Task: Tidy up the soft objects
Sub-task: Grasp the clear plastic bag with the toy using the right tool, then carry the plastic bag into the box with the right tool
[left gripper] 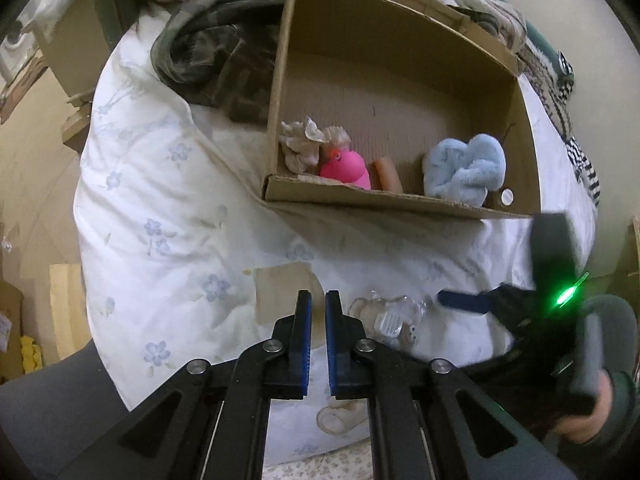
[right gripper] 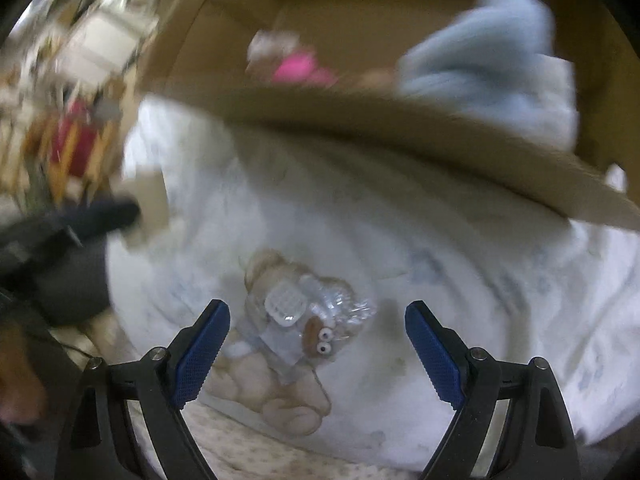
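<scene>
Bedding with a pale floral print (left gripper: pixel 160 184) carries the whole scene, and at its left a beige patch (left gripper: pixel 280 292) lies just ahead of the left gripper (left gripper: pixel 318 300), whose blue-padded fingers (left gripper: pixel 305 336) stand nearly together with nothing between them. Right of that gripper rests the next task object, a small plush toy in a clear wrapper (right gripper: pixel 296 320), beige with round white eyes; its long axis runs roughly away from the viewer and slightly leftward in the right wrist view. The right gripper (right gripper: pixel 318 344) points steeply down at it, fingers (right gripper: pixel 202 352) spread wide on either side and holding nothing, so the right hand appears the nearer and better placed for the pick. Farther back and to the right, the open cardboard box (left gripper: pixel 372 200) already contains a cream fabric piece (left gripper: pixel 304 144), a pink toy (left gripper: pixel 346 168) and a pale blue fluffy item (left gripper: pixel 464 168). Motion blur obscures whether the fingertips touch the wrapper.
</scene>
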`<state>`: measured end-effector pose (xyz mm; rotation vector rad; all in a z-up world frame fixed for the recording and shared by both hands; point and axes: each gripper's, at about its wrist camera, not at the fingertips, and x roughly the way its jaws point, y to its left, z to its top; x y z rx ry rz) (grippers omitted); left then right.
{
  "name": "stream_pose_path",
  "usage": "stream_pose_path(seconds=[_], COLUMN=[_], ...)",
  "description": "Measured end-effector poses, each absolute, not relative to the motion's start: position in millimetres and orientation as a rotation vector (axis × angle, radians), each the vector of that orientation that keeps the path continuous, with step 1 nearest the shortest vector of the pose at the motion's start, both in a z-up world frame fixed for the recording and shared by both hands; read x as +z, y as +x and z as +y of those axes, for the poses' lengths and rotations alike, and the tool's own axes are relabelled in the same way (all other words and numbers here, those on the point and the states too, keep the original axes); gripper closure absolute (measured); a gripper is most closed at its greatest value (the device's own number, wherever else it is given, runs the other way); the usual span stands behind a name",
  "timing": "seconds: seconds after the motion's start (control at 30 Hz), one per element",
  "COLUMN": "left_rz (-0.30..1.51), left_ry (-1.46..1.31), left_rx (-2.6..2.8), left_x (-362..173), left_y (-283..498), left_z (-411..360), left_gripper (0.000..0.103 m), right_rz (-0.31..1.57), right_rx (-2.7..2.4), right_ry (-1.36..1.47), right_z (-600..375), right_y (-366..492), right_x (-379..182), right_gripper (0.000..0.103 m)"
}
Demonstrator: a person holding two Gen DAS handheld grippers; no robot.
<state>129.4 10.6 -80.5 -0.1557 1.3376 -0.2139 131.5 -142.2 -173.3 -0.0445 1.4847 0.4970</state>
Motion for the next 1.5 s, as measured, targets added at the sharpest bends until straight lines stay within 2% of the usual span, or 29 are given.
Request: stream_pose_path(seconds=[0.13, 0.23, 0.3, 0.33, 0.4, 0.47, 0.97, 1.33, 1.5], left_rz=[1.332, 1.330, 1.326, 1.324, 1.320, 1.317, 1.207, 1.014, 0.972], left_ry=[-0.161, -0.165, -0.164, -0.164, -0.162, -0.162, -0.117, -0.169, -0.153], left_rx=[-0.210, -0.213, -0.212, -0.212, -0.209, -0.206, -0.216, -0.237, -0.272], left_x=[-81.7, -78.8, -79.6, -79.7, -78.9, -78.4, -53.2, 7.6, 31.7], left_y=[128.1, 128.5, 126.5, 126.8, 126.8, 126.6, 120.8, 140.7, 165.5], left_z=[8.3, 10.4, 6.9, 6.3, 6.2, 6.6, -4.3, -7.6, -16.8], left_gripper=[0.097, 0.097, 0.097, 0.097, 0.097, 0.097, 0.097, 0.097, 0.097], right_rz=[1.475, 1.447, 1.437, 1.433, 1.430, 1.417, 1.251, 1.047, 0.976], right_rx=[0.535, 0.558, 0.559, 0.556, 0.560, 0.559, 0.588, 0.546, 0.512], right_ry=[-0.149, -0.188, -0.190, -0.183, -0.165, -0.147, 0.067, 0.282, 0.288], right_z=[-123.1, -118.7, -119.7, -121.7, -125.5, -129.9, -159.8, -201.8, -216.8], right_y=[120.7, 115.6, 114.1, 113.8, 114.2, 114.7, 116.5, 140.1, 161.9], right_x=[-180.7, -178.9, -176.7, -175.0, -172.0, -166.0, -104.3, -43.1, -22.1], right_gripper=[0.010, 0.025, 0.042, 0.045, 0.064, 0.068, 0.070, 0.070, 0.070])
